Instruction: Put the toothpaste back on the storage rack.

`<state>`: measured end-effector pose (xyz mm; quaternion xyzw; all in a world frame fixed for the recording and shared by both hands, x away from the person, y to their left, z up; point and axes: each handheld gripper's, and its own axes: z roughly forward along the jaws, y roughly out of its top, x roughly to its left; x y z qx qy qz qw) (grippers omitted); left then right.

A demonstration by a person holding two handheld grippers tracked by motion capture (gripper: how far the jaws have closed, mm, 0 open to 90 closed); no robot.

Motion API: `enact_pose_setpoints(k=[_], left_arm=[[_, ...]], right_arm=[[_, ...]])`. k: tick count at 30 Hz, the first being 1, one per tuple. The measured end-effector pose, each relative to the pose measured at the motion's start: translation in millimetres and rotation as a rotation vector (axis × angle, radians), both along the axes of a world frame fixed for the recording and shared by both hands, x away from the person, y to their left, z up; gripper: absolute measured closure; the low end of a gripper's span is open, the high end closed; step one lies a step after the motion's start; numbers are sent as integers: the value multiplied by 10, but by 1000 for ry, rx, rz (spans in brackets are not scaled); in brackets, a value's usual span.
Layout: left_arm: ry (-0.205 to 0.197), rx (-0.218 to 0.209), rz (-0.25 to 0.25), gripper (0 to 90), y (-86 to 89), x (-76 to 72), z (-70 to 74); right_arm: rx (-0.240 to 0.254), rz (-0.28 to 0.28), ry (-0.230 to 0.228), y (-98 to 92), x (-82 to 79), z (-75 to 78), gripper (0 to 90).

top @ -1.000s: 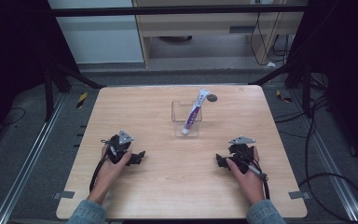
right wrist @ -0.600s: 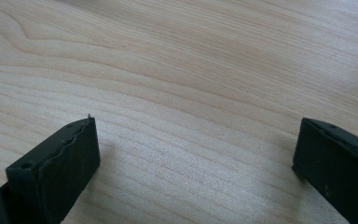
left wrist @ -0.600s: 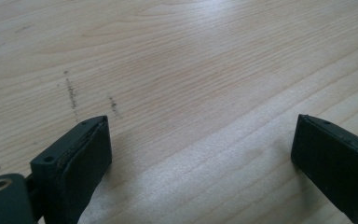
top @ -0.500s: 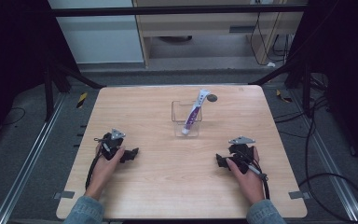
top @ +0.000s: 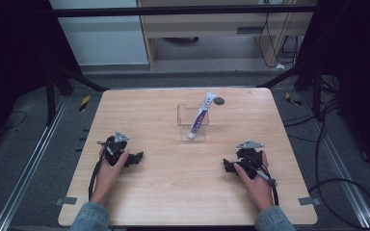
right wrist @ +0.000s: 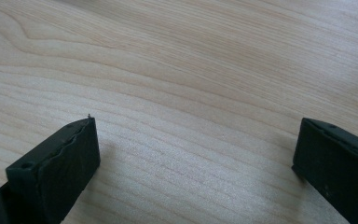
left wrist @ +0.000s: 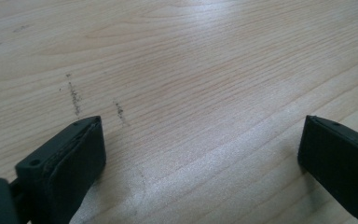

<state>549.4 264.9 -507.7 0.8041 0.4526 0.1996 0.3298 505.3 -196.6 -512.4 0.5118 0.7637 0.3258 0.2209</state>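
1. The left gripper [top: 136,158] rests on the table [top: 164,192] at its left side, held in the left hand [top: 110,166]; its jaws stand wide apart with bare wood between them.
2. The right gripper [top: 228,167] rests at the right side, jaws also wide apart and holding nothing.
3. A clear box [top: 191,122] stands near the far middle, well apart from both grippers.
4. A tube [top: 201,115] leans tilted inside the box, its top above the rim.

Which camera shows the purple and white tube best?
The high view: the purple and white tube leans tilted in the clear container at the table's far middle. The left gripper view and right gripper view look at bare wood between open black jaws, so they tell nothing about it.
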Motion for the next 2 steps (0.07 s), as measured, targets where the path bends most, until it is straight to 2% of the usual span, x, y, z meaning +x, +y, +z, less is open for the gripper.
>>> enact_pose_setpoints(k=[2], left_arm=[[2, -3, 3, 0, 0, 0, -1]], right_arm=[[0, 0, 0, 0, 0, 0, 6]])
